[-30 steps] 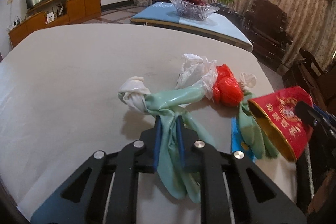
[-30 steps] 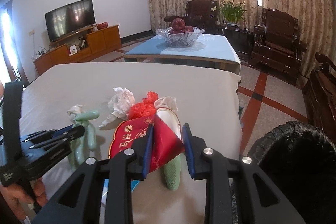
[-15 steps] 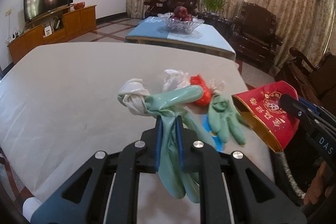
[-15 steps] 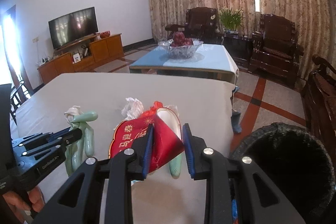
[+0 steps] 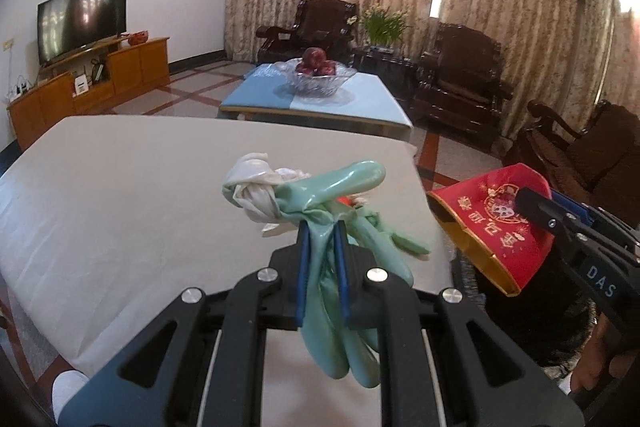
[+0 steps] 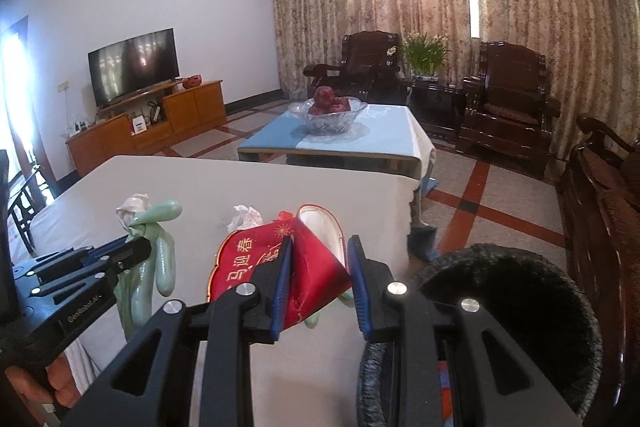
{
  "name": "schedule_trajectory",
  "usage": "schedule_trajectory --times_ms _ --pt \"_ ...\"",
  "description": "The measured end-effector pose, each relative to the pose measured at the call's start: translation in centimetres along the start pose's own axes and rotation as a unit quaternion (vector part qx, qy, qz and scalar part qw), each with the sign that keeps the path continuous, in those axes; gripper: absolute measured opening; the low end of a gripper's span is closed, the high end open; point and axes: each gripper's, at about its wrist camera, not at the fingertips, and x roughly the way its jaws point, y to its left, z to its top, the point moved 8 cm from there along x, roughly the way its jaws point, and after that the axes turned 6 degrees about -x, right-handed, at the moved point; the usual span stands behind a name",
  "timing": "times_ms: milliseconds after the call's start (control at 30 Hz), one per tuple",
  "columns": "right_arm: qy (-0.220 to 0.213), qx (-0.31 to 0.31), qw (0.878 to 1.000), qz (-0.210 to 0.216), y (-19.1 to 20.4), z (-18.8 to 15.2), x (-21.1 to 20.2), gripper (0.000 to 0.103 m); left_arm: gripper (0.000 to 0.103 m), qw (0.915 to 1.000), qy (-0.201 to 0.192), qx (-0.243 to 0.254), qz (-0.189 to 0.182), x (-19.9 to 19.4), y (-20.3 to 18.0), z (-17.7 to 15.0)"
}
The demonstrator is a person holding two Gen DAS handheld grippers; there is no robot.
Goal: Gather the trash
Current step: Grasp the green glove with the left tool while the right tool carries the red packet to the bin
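- Left gripper [image 5: 320, 251]: jaws clamped on a green rubber glove [image 5: 332, 195], pinched at mid-length, with the bunched part above the blue pads and the fingers dangling below.
- Green rubber glove: judged soft, limp and light; likely slippery at the surface, so a pinch across gathered folds, as here, seemed surer than one on a single finger. A white wad [image 5: 256, 187], perhaps tissue or a turned-out cuff, sat knotted at its top end.
- Right gripper [image 6: 320, 267]: jaws closed on a red paper bag [image 6: 304, 267], gripped at a creased corner, mouth open toward the table.
- Red paper bag: judged light and thin, easily crushed or torn; a fold or edge offered the best hold. It was held in the air, just left of the bin.
- Second green glove [image 5: 384, 235]: lay on the table just beyond the left gripper, untouched.
- Crumpled white tissue [image 6: 244, 215]: lay on the table beyond the bag; a scrap of red plastic beside it was largely hidden.
- Table [image 5: 120, 187]: covered in a pale cloth.
- Black bin [image 6: 500, 307]: stood on the floor by the table's near right corner, open-topped, below and right of the right gripper, well apart from the left.
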Motion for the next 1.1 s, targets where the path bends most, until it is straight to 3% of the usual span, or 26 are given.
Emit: schedule_trajectory --times_ms 567,1100 --pt "-0.008 0.037 0.996 -0.078 -7.5 -1.5 -6.0 0.028 0.011 0.9931 -0.008 0.064 -0.098 -2.0 -11.0 -1.2" --pt "0.015 0.073 0.982 -0.174 -18.9 -4.7 -6.7 0.028 0.011 0.9726 0.024 0.121 -0.197 2.8 -23.0 -4.4"
